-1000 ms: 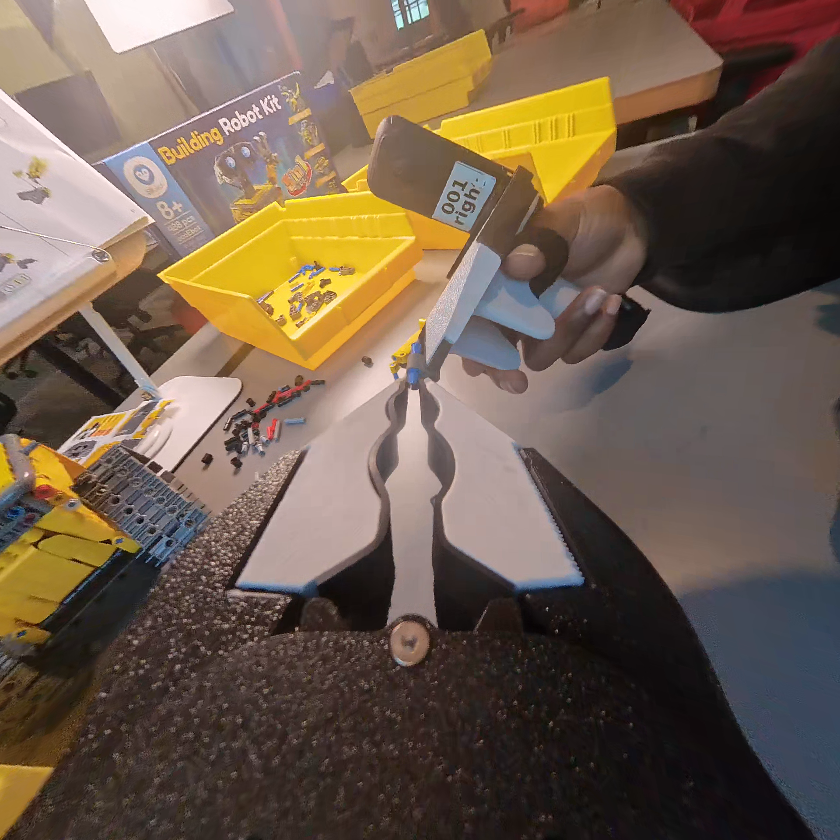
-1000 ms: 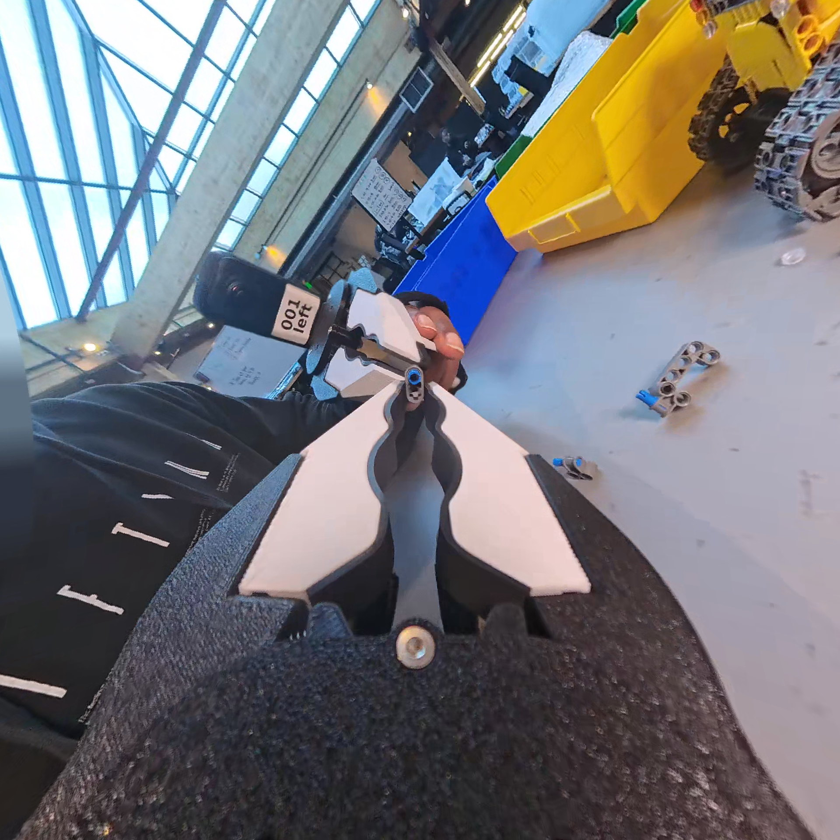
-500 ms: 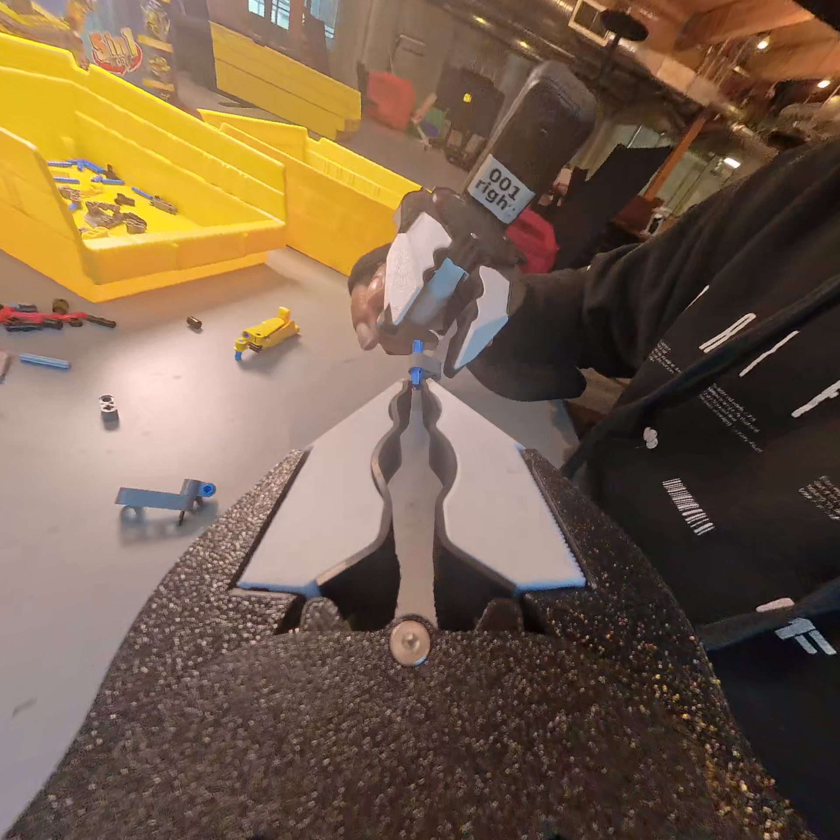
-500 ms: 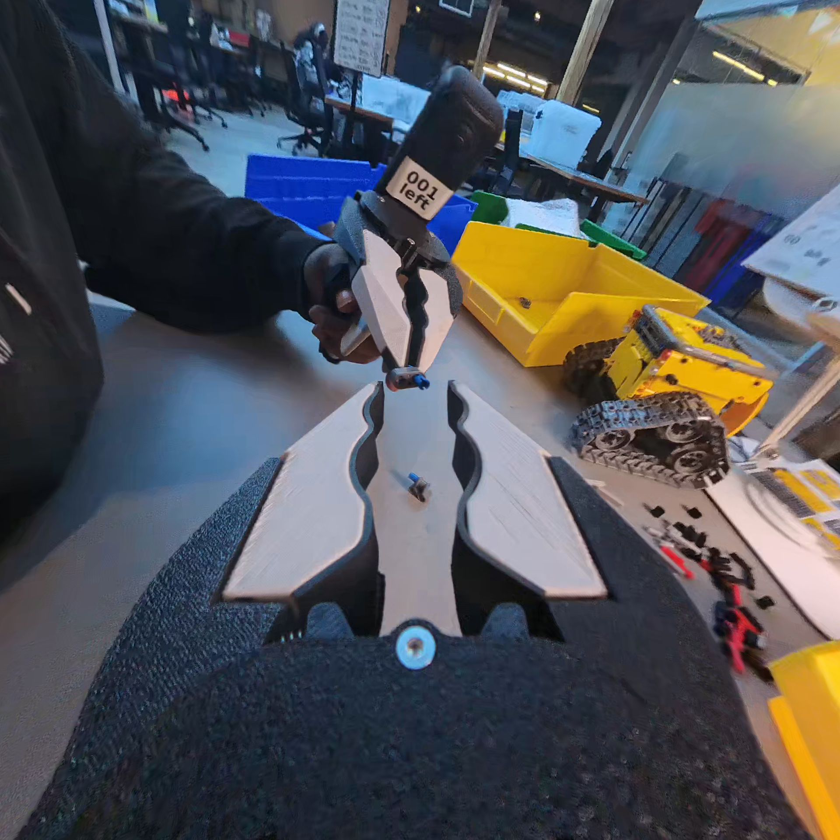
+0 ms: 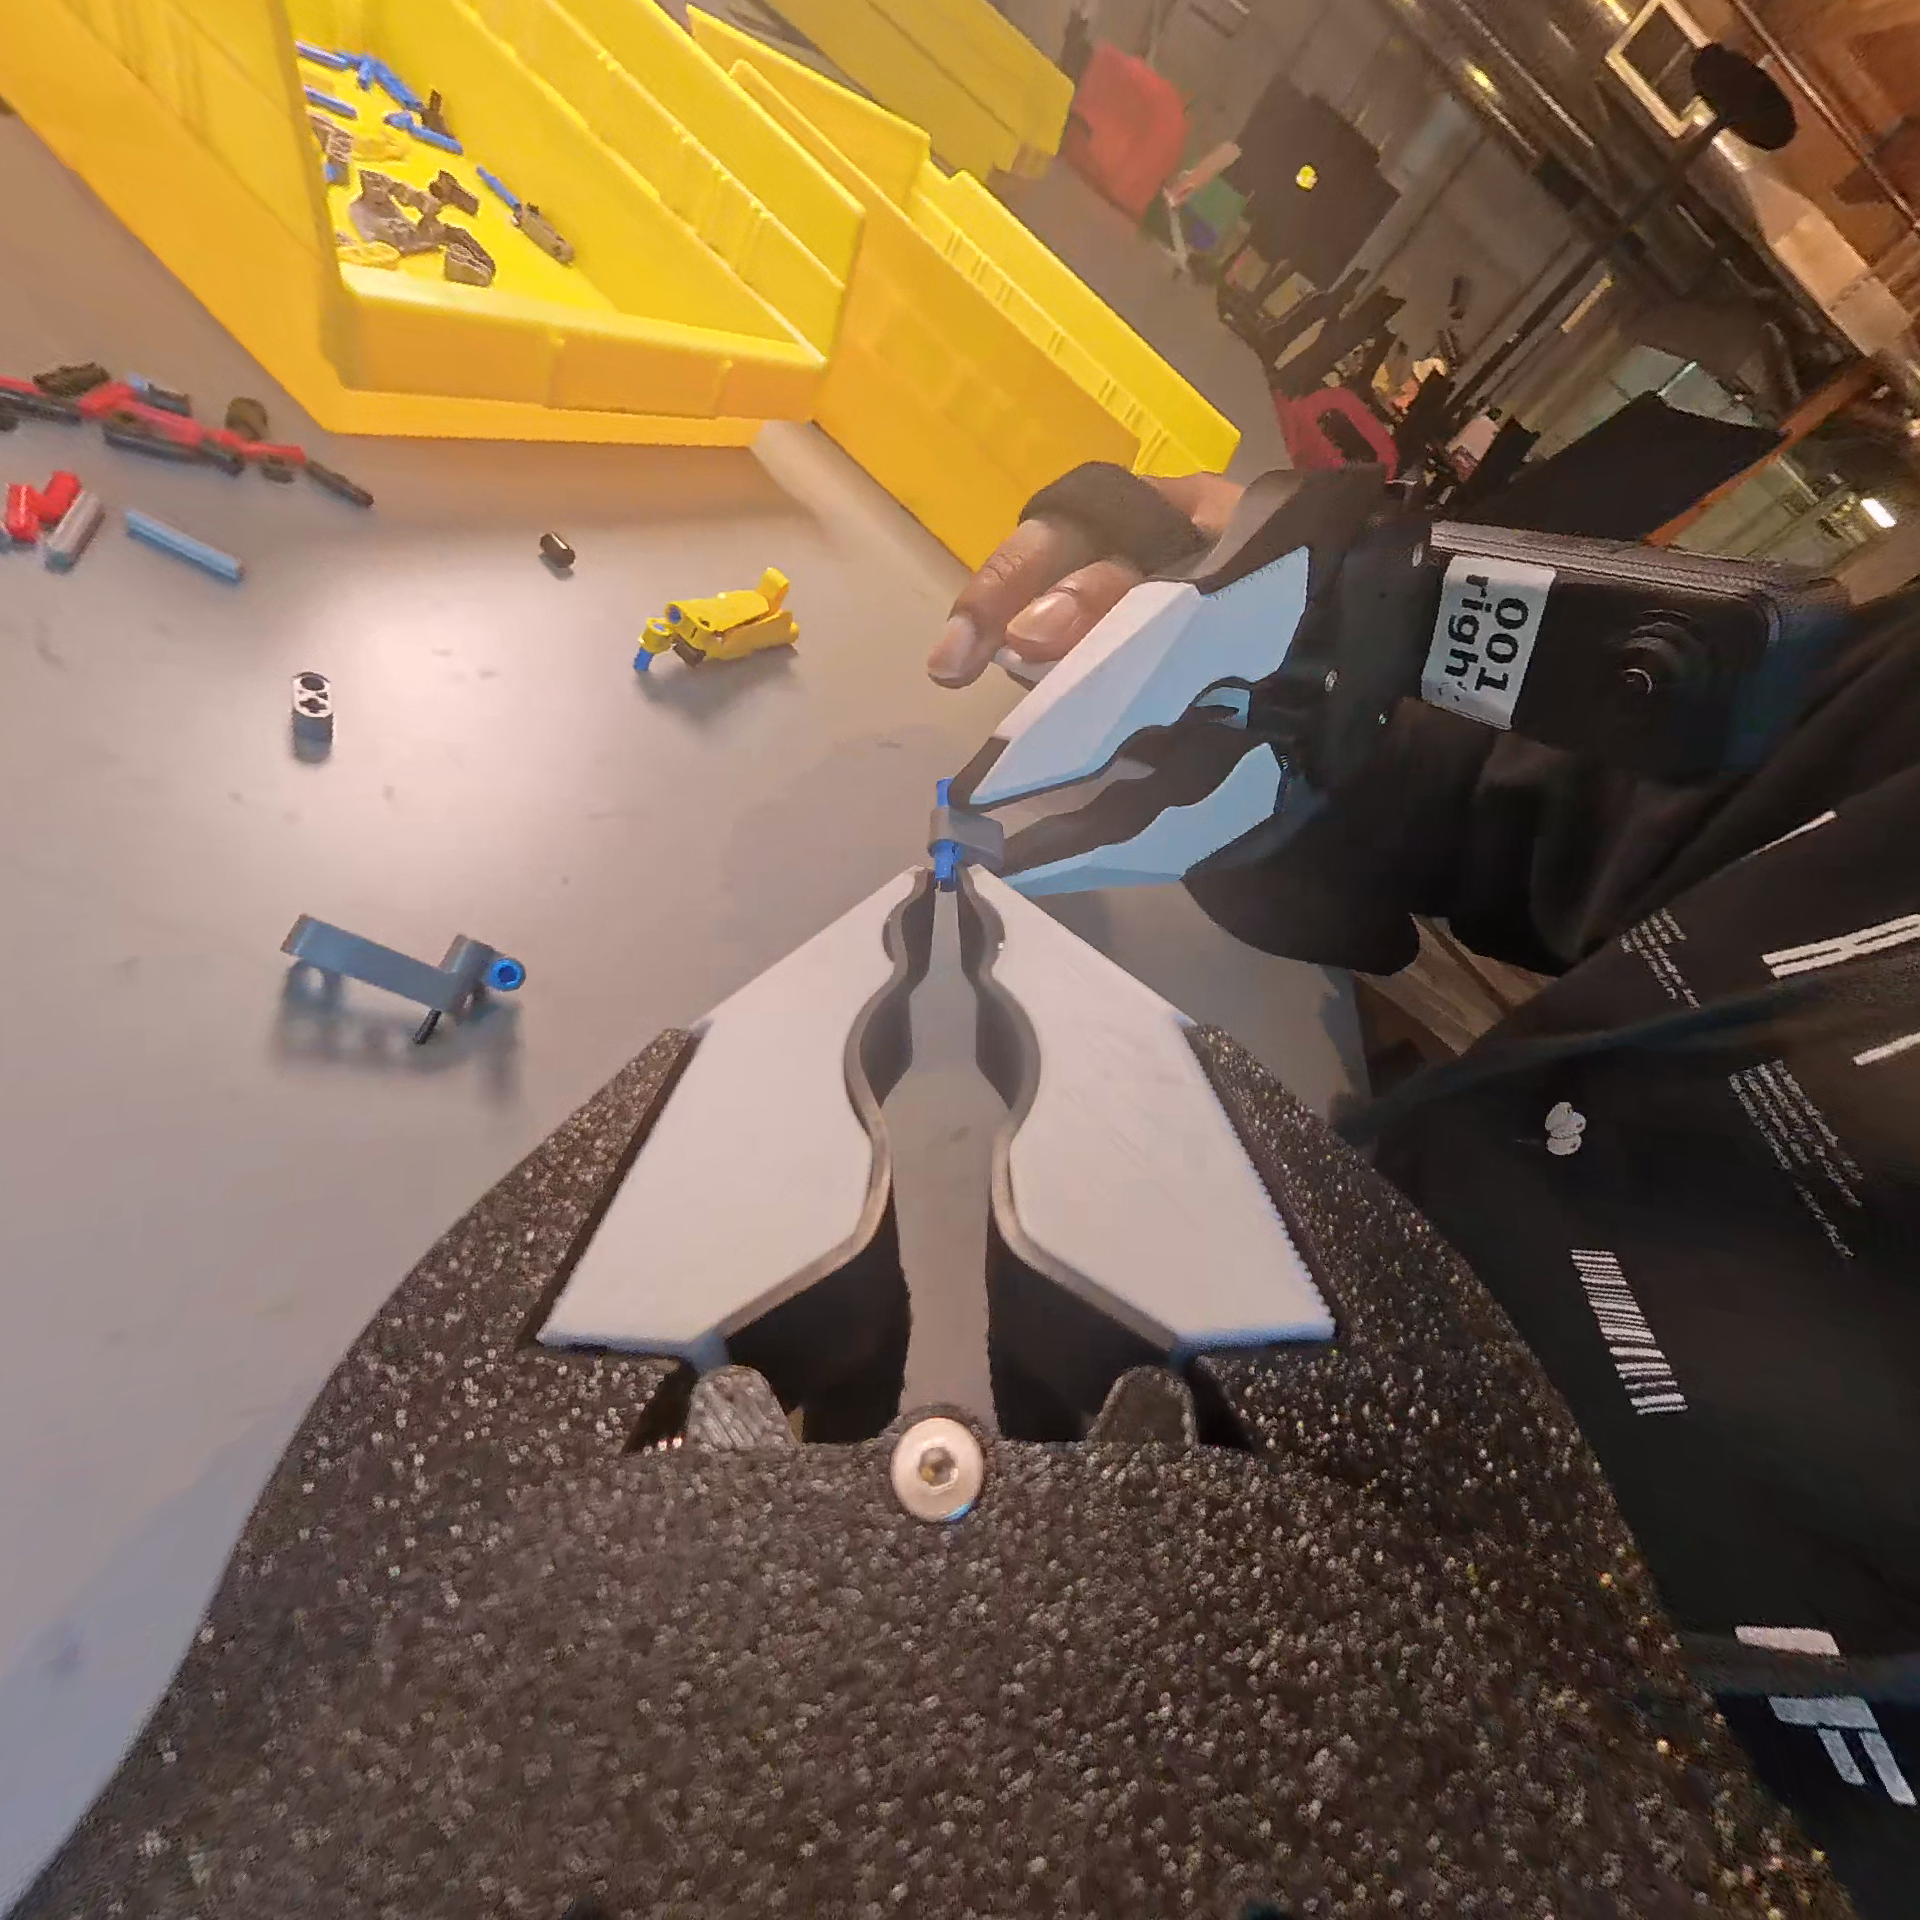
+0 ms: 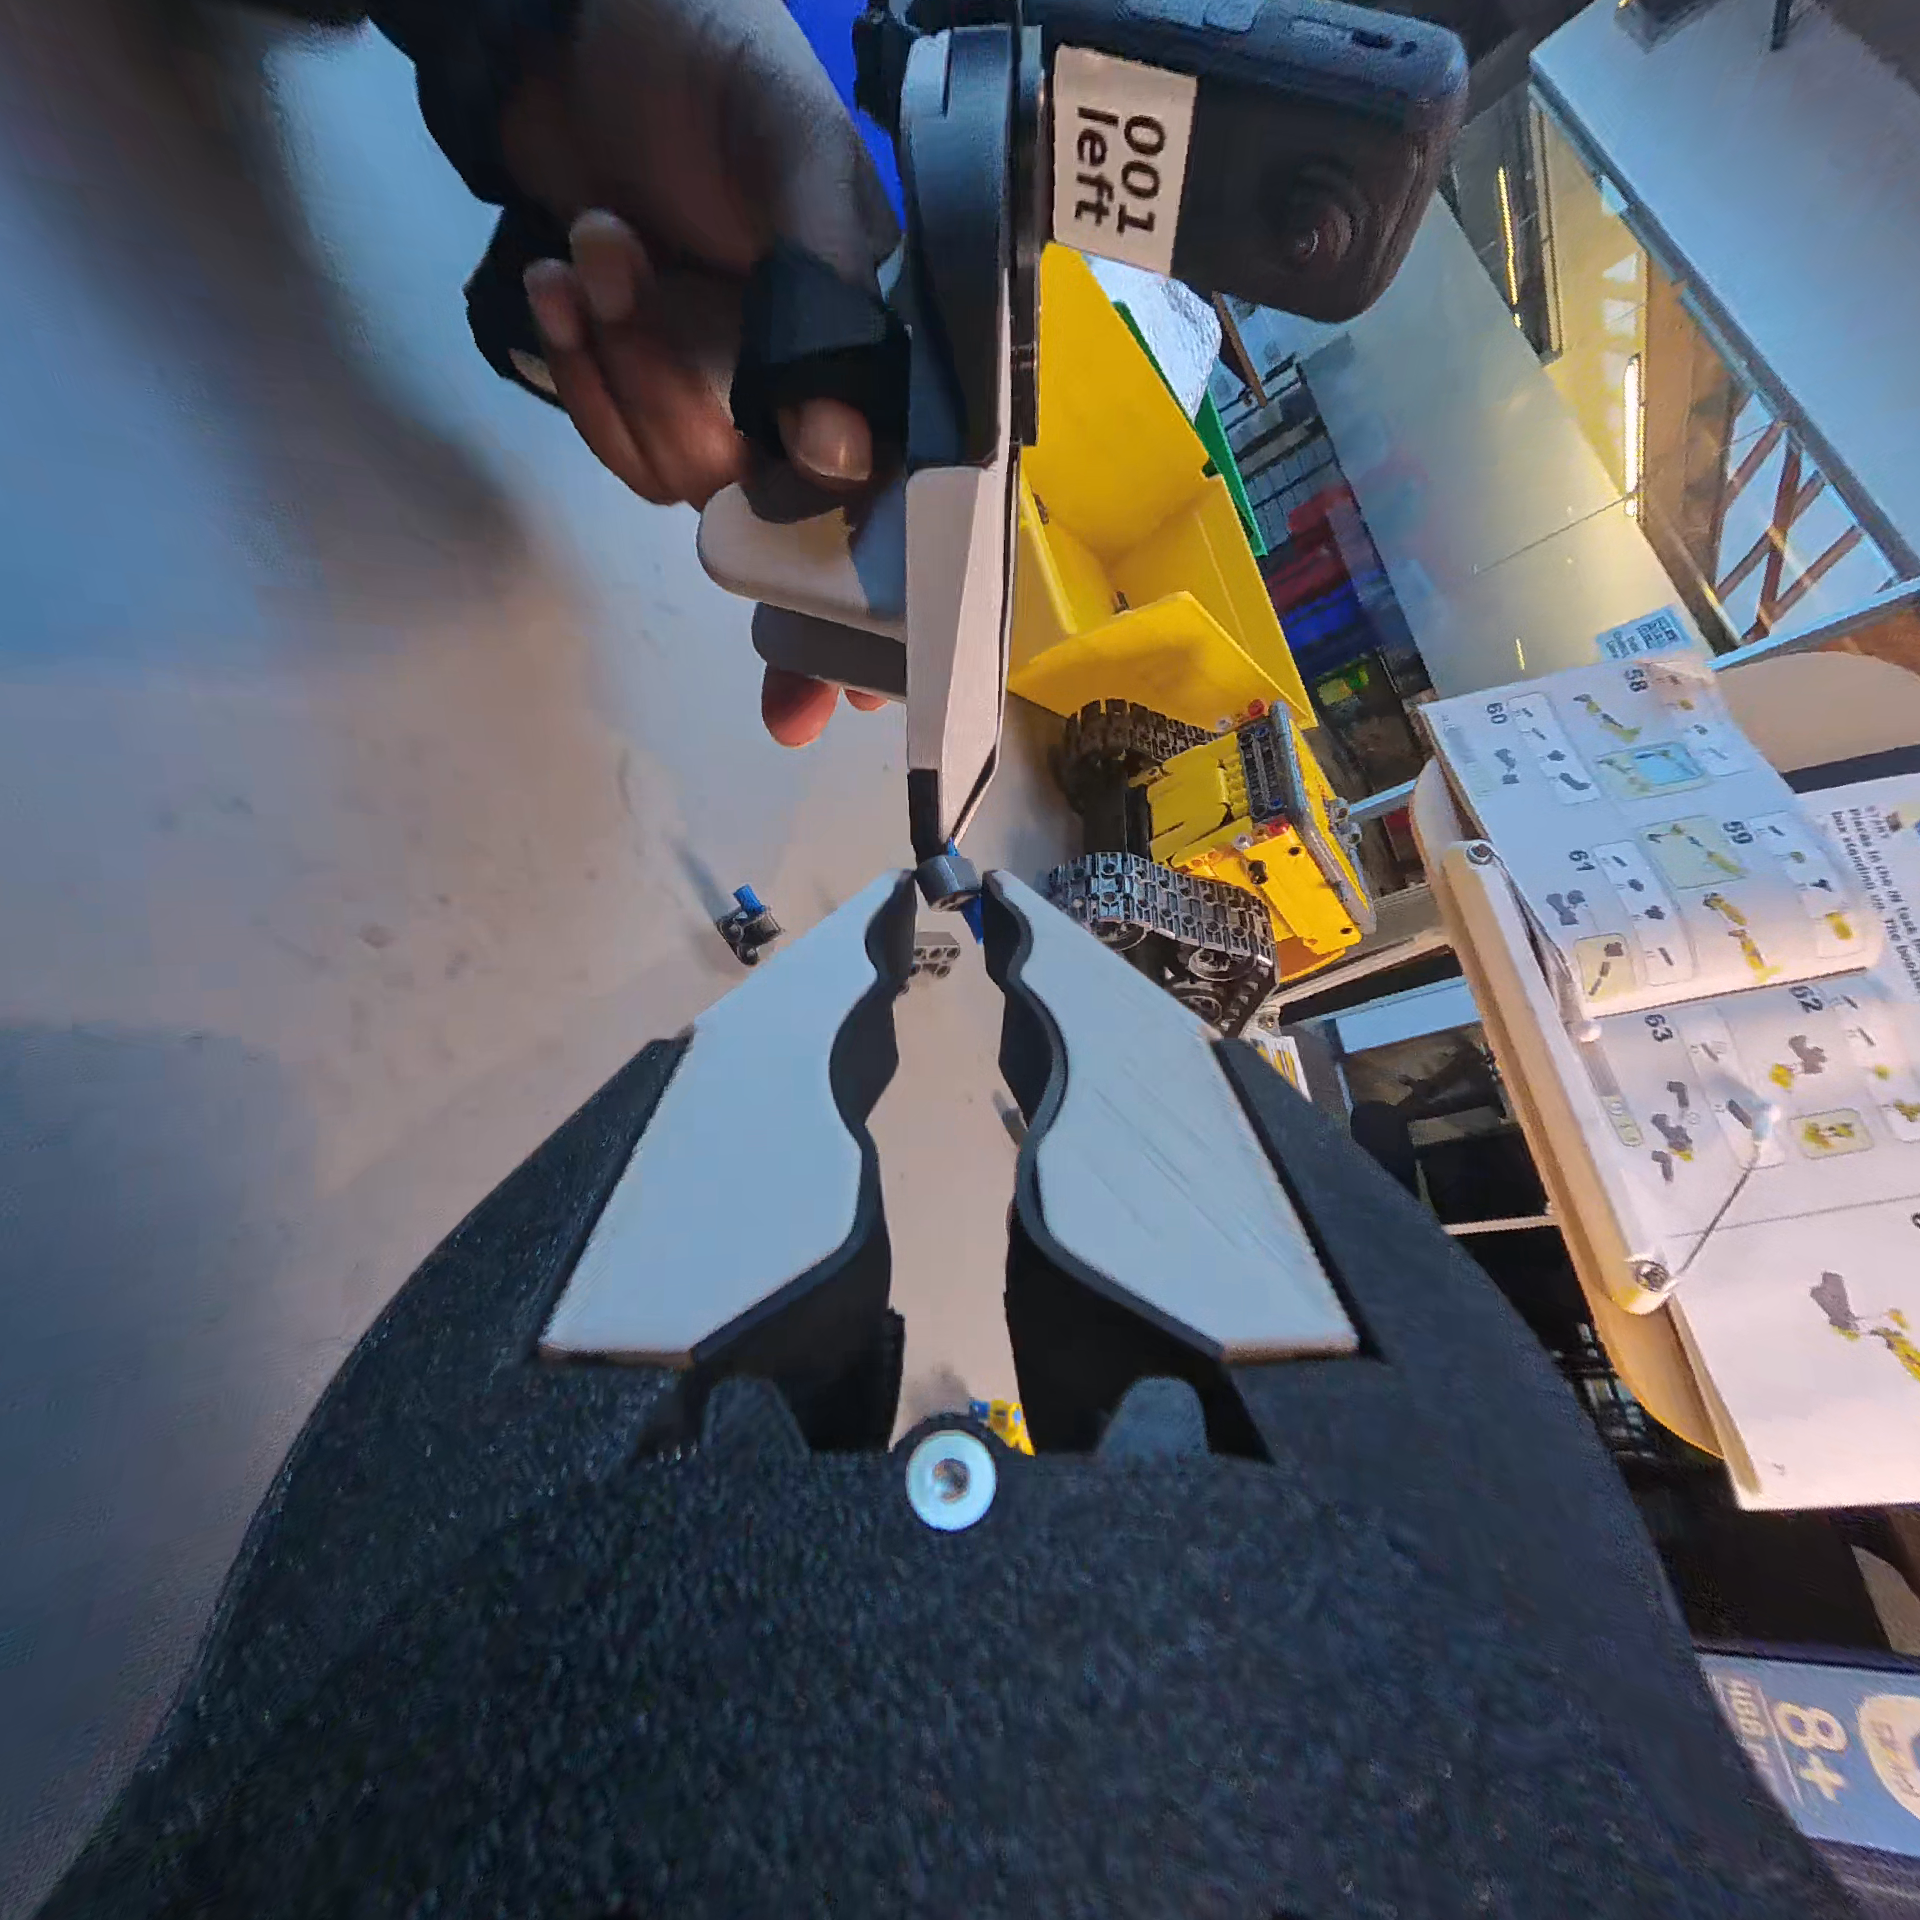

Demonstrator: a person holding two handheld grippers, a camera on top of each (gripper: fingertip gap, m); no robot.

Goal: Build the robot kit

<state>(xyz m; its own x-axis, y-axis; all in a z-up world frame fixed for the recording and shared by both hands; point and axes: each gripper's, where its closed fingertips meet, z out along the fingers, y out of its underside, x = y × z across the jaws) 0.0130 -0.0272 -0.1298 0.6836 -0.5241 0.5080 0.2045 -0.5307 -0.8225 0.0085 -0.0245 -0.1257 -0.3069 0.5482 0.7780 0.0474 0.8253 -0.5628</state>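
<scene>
My left gripper [image 5: 940, 883] is shut on a short blue pin [image 5: 943, 864] that passes through a small grey connector [image 5: 966, 833]. My right gripper [image 6: 948, 894] comes in from the right in the left wrist view [image 5: 987, 842], its jaws drawn close around the grey connector [image 6: 948, 878], one fingertip touching it. In the right wrist view the left gripper [image 6: 940, 821] hangs down from above, held by a hand [image 6: 675, 343]. Both grippers meet tip to tip above the grey table [image 5: 312, 1247].
Yellow bins [image 5: 582, 343] with small parts stand at the back. Red and black loose parts [image 5: 156, 436], a small yellow assembly [image 5: 727, 629] and a grey beam with a blue pin [image 5: 395, 961] lie on the table. A yellow tracked vehicle [image 6: 1226, 831] and an instruction booklet [image 6: 1683, 935] are on the right. Only a small space, under 4 cm, lies between the two pairs of fingers. The yellow tracked vehicle [image 6: 1226, 831] is about equally far from each gripper, around 25 centimeters.
The right gripper let go of the pin-and-connector piece and opened wide half a second ago; now its jaws have narrowed around the grey connector. The left gripper stayed shut on the piece while both turned.
</scene>
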